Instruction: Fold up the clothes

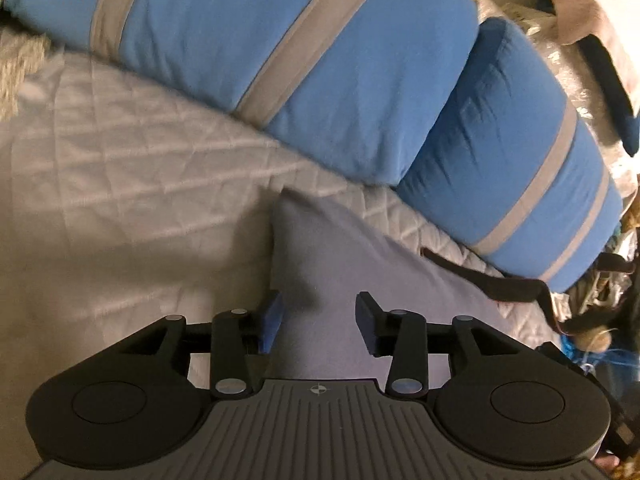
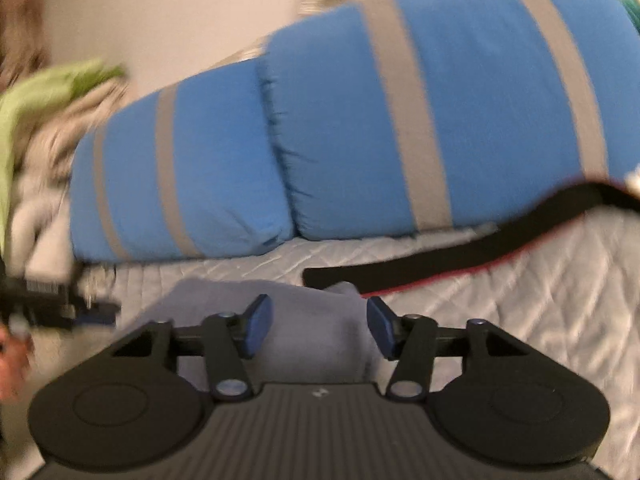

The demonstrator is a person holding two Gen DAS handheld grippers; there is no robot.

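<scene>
Both the left gripper and right gripper hang with jaws apart, gripping nothing, over the grey garment lying on the quilted bed cover, with blue striped pillows beyond, while only the right wrist view shows green cloth.

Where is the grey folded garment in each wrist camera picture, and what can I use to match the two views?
Left wrist view: the grey garment lies low and centre on the white quilt, running under the open jaws.
Right wrist view: the grey garment is again low and centre, between the open jaws.
Shared landmark: the blue pillows with grey stripes behind it.
</scene>
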